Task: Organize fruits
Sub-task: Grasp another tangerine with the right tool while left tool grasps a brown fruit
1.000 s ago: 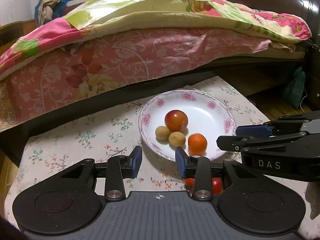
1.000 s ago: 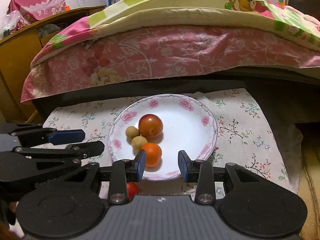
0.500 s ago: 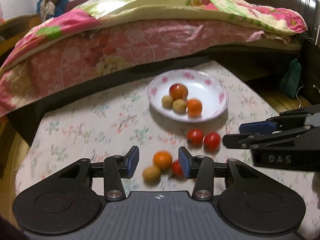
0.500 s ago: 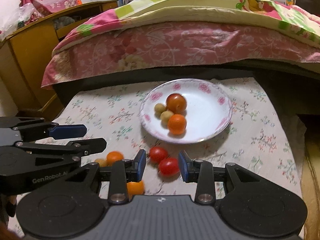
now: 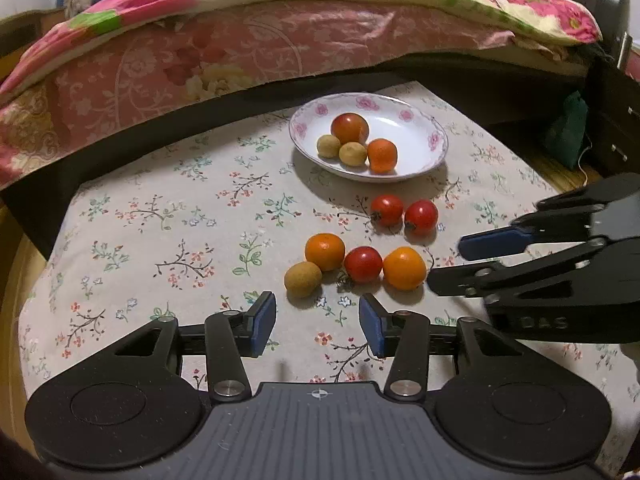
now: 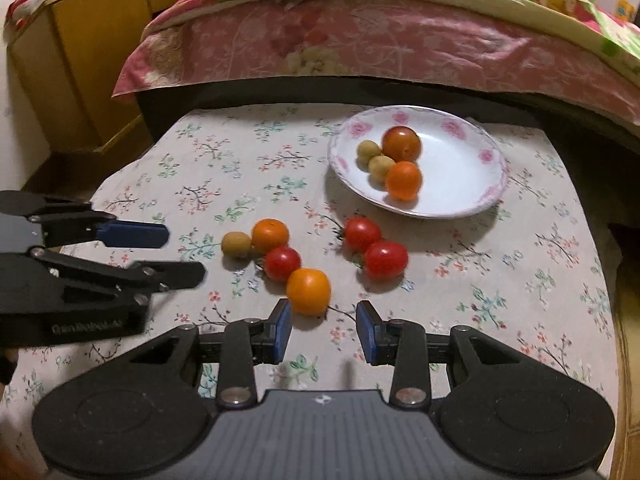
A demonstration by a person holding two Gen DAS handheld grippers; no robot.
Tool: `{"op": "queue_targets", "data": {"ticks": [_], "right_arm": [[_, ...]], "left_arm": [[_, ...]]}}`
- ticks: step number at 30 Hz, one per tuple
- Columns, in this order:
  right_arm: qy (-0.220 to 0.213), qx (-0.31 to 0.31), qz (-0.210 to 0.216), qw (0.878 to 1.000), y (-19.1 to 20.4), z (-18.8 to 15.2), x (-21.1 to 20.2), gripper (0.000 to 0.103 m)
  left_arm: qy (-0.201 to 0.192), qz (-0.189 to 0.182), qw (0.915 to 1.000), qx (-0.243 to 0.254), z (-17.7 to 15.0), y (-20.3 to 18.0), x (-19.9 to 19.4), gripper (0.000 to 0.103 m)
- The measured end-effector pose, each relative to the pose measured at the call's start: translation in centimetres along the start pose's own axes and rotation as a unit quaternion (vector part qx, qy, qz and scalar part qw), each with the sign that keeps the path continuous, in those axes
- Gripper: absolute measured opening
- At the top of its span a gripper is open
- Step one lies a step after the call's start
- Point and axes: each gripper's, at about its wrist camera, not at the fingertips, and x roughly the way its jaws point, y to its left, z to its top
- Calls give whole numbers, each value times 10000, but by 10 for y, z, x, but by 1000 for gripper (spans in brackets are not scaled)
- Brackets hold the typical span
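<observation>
A: Since 1 s ago you've pulled both grippers back & up. The plate (image 5: 434,138) was right at your fingertips then; now it's well ahead, and loose fruit that was hidden under the rigs shows.

B: Left gripper (image 5: 317,322)?

A: Jaws apart, nothing btwn them, above the floral cloth (image 5: 160,220). Just ahead of it, slightly left: a tan longan (image 5: 303,279). In a row to its right, touching or nearly: an orange (image 5: 325,251), a red tomato (image 5: 363,264), a second orange (image 5: 404,267).

B: And your right one?

A: Right gripper (image 6: 323,330) also spread wide, empty. That second orange sits just ahead of its left finger (image 6: 282,330); can't tell if touching. Two more tomatoes (image 6: 374,247) side by side ahead, near the plate's front edge.

B: On the plate?

A: A big red-orange tomato (image 5: 349,128), two longans (image 5: 341,150), a small orange (image 5: 382,155), clustered left of centre. Bed w/ pink quilt (image 5: 240,48) beyond.
</observation>
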Motion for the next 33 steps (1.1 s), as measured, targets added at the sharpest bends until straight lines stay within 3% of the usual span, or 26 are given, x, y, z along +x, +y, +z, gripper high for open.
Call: {"op": "queue_targets", "data": {"ticks": [8,15,26,33], "right_arm": [[300,-94,148,9994,1,-2,34,35],[295,-78,260,9992,-2,6,51,35],[250,25,139,9996,-12,4,40,31],[288,277,147,9991,-23,2,34,31]], "left_arm": [[119,-53,9998,151,-3,2,15,56],[137,-121,9995,243,-3,3,29,58],[37,-114,9991,396,4,2,43,55],[56,-95,9996,272,10,9,55,45]]}}
